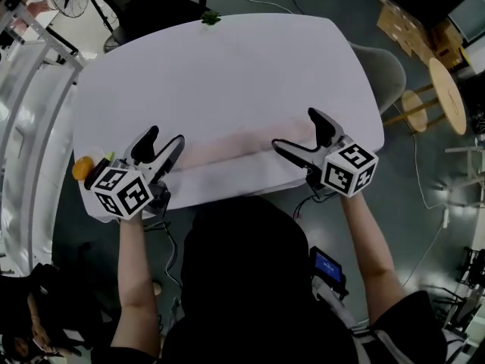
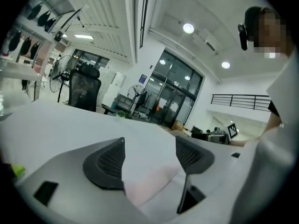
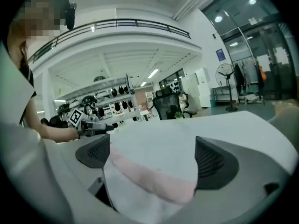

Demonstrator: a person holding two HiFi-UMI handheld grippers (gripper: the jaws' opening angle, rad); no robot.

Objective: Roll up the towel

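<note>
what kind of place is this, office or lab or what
Most likely an indoor open-plan office or lab workspace: a big white table, a black office chair beyond it, glass-walled rooms behind, and a railed upper gallery overhead.

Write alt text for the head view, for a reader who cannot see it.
An open left gripper and an open right gripper flank a pale pink towel lying along the near edge of a white table, seen from above.
</note>
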